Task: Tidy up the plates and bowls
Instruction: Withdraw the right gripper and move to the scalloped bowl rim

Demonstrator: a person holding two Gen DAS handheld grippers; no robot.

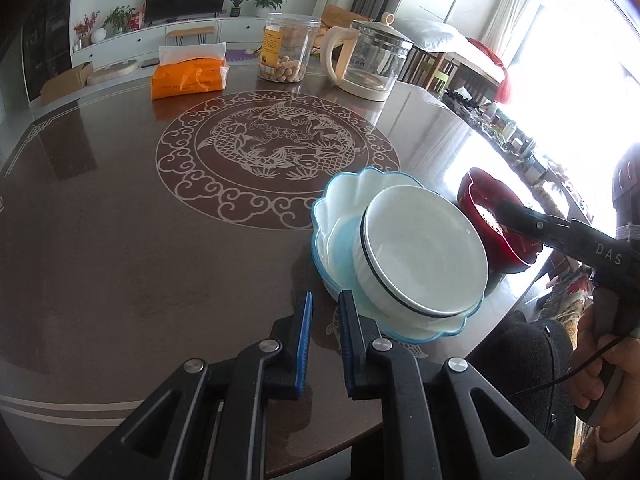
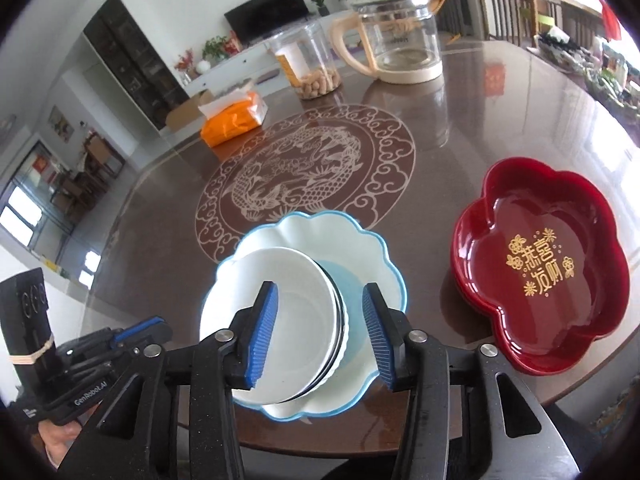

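Note:
A white bowl with a dark rim band lies tilted in a scalloped blue-edged white plate near the table's front edge. It also shows in the right wrist view, bowl in plate. A red flower-shaped plate with gold characters sits to the right; it is partly hidden in the left wrist view. My left gripper is slightly open and empty, just left of the blue plate. My right gripper is open above the bowl, with the jaws straddling its rim.
On the far side of the brown round table stand an orange tissue pack, a clear jar of peanuts and a glass kettle. The table edge runs close below the plates.

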